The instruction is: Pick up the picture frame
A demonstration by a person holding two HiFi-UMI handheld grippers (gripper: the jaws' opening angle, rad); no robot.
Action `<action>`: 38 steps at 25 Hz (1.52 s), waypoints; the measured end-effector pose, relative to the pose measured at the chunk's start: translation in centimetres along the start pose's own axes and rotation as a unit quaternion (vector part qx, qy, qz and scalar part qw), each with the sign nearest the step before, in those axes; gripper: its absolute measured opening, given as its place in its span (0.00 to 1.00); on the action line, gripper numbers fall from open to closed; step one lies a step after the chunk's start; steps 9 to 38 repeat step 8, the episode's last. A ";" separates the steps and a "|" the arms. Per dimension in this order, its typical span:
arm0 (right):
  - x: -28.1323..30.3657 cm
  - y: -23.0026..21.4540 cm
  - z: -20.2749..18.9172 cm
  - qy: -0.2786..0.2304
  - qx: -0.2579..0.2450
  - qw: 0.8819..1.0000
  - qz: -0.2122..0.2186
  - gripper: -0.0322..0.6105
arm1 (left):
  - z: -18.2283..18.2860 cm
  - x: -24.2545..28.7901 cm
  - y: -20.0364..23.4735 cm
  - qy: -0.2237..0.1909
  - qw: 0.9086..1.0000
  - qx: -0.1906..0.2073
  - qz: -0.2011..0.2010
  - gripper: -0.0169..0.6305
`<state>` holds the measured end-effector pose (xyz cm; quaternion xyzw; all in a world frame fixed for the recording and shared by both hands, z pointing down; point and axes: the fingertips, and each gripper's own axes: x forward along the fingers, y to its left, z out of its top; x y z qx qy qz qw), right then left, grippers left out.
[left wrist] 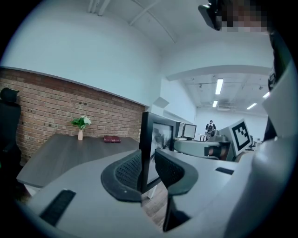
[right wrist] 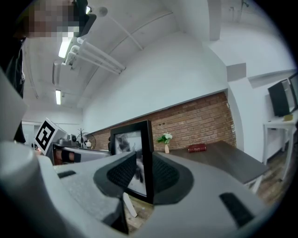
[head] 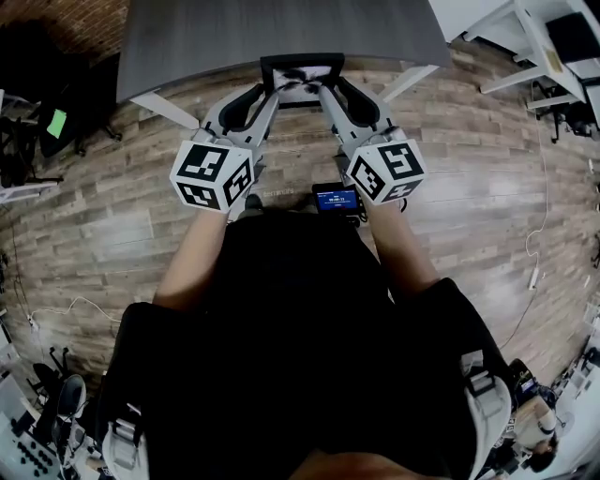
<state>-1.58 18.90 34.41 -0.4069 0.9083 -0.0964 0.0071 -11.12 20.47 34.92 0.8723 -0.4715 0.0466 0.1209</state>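
The picture frame (head: 302, 79) hangs upright at the upper centre of the head view, just in front of the table (head: 281, 28), with the left gripper (head: 270, 89) pinching its left edge and the right gripper (head: 328, 91) its right edge, both equally near.

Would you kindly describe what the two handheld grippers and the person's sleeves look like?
The left gripper and right gripper have light grey bodies, black mesh-textured jaw pads, and a white cube with black square markers each. The person wears a black short-sleeved top.
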 end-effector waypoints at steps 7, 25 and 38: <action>0.0 0.2 0.0 -0.003 0.004 1.000 0.002 0.22 | 0.3 -0.1 0.2 -0.005 1.000 0.000 0.000 0.16; 0.0 0.1 0.0 -0.003 0.005 1.000 0.002 0.22 | 0.3 0.0 0.2 -0.006 1.000 -0.001 0.000 0.16; 0.0 0.1 0.0 -0.003 0.005 1.000 0.002 0.22 | 0.3 0.0 0.2 -0.006 1.000 -0.001 0.000 0.16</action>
